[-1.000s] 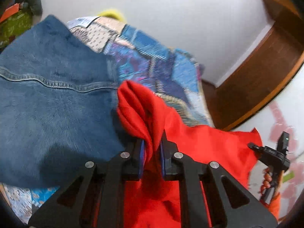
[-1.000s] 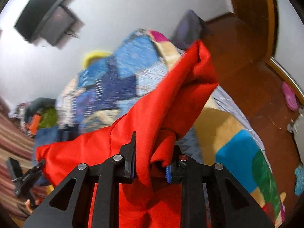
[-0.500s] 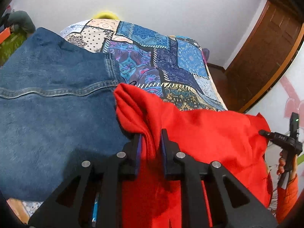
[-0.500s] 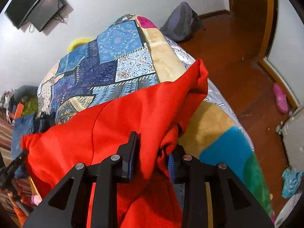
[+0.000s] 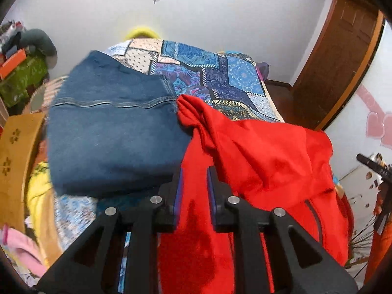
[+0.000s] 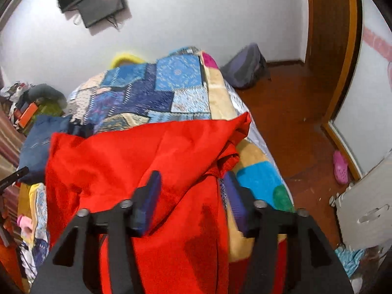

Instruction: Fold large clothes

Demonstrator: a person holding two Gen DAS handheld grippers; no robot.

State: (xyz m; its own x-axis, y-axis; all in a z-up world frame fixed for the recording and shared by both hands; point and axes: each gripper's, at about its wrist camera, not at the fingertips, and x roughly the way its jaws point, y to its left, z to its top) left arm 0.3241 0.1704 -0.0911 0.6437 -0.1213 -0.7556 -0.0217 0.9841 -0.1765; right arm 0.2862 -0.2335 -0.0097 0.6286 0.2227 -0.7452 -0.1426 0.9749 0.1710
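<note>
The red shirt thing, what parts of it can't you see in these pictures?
- Red fabric garment: its lower part runs off the bottom edge in both wrist views, behind the black gripper frames.
- Its type: bunched folds hide sleeves and neckline.
- Left gripper: cloth between its fingers; a firm pinch is unclear.
- Right gripper: fingers wide apart, motion-blurred.

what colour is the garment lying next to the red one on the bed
Denim blue, with pale seam stitching: the folded denim garment beside the red garment, clearest in the left wrist view.
</note>
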